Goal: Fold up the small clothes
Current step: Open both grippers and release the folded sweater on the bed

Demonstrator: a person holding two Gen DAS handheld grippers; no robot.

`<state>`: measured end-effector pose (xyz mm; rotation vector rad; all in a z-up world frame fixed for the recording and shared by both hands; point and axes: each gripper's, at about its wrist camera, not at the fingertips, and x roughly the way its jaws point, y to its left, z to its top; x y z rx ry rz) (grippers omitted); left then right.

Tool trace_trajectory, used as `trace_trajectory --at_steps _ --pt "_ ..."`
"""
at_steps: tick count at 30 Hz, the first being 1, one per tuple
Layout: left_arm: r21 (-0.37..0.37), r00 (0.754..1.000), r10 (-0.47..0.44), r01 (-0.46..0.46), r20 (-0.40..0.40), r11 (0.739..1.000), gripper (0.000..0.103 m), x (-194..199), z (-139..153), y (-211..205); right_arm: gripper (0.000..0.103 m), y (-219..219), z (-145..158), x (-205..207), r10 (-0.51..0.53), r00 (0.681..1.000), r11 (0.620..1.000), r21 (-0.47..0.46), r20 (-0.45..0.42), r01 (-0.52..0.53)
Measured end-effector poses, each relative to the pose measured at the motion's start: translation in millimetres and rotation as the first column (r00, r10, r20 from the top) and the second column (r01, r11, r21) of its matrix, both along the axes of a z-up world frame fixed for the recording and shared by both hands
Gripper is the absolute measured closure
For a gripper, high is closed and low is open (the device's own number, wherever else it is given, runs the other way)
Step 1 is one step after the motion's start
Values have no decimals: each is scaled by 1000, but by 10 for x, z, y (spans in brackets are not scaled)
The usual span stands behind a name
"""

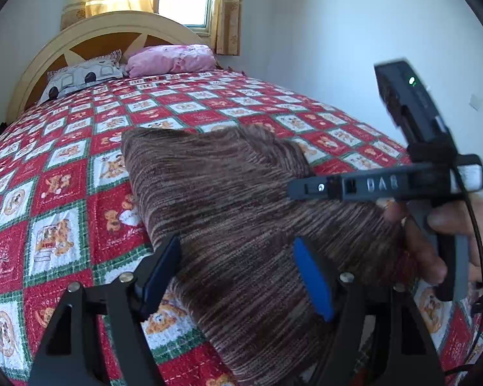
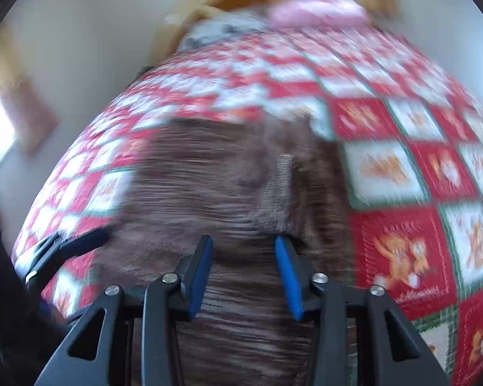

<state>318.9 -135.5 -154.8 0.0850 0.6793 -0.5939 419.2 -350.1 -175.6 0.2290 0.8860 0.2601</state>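
A brown striped knit garment (image 1: 228, 199) lies on the bed, folded over into a long slab that runs toward the near edge. My left gripper (image 1: 238, 276) stands open above its near end, blue pads wide apart and not pressing the cloth. In the right wrist view, which is blurred, the same garment (image 2: 215, 177) fills the middle. My right gripper (image 2: 244, 276) hovers open over it with a clear gap between the pads. A hand (image 1: 441, 225) holds the right tool at the garment's right side. The left tool's dark finger (image 2: 80, 241) shows at the garment's left edge.
The garment rests on a red, white and green patchwork quilt (image 1: 64, 193) that covers the bed. A pink pillow (image 1: 170, 59) and a grey patterned pillow (image 1: 80, 77) lie by the cream headboard (image 1: 90, 32). A white wall (image 1: 338, 48) runs along the bed's right side.
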Motion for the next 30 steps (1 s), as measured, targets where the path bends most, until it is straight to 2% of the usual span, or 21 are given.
trace_trajectory --at_steps 1,4,5,8,10,11,13,14,16,18,20,21,23,27,30 --pt "-10 1000 2 -2 -1 1000 26 3 1 20 82 -136 -30 -21 -32 999 996 80 -9 32" --pt "-14 1000 22 -23 -15 1000 11 27 -36 61 83 -270 -33 -156 -63 997 988 136 -35 67" --pt "-11 999 30 -31 -28 999 6 42 -57 75 83 -249 -10 -191 -57 998 991 116 -30 60" --pt "-51 997 25 -28 -72 998 6 87 -88 139 80 -78 261 -244 -58 997 998 4 49 58" --pt "-99 996 17 -25 -84 995 6 91 -83 213 76 86 432 -188 -10 994 1000 -14 108 12" --pt "-110 996 16 -26 -90 994 6 92 -87 228 73 169 484 -135 21 994 1000 -14 110 -20" --pt "-115 994 22 -34 -104 993 5 107 -105 233 54 297 522 51 64 994 998 -4 83 -64" --pt "-109 993 23 -36 -115 993 5 115 -118 231 51 318 492 170 67 996 998 0 66 -67" --pt "-88 989 26 -39 -144 995 5 147 -160 204 51 302 362 456 29 1000 998 -56 11 -29" --pt "-60 979 27 -40 -205 997 5 222 -233 170 55 84 119 649 -70 995 992 -107 -68 62" --pt "-58 967 25 -41 -254 997 4 286 -290 166 55 -224 28 648 -140 988 990 -29 -61 139" --pt "-73 967 19 -39 -253 997 3 285 -281 178 49 -291 24 635 -163 984 986 -28 -72 161" --pt "-73 968 15 -34 -251 997 3 276 -275 178 48 -393 -3 582 -169 980 985 5 -103 171" --pt "-85 968 6 -28 -253 996 3 254 -263 190 47 -381 264 219 -190 982 982 -25 0 190" --pt "-85 966 3 -26 -258 996 3 230 -267 202 47 -237 462 -142 -124 987 992 -12 98 126"
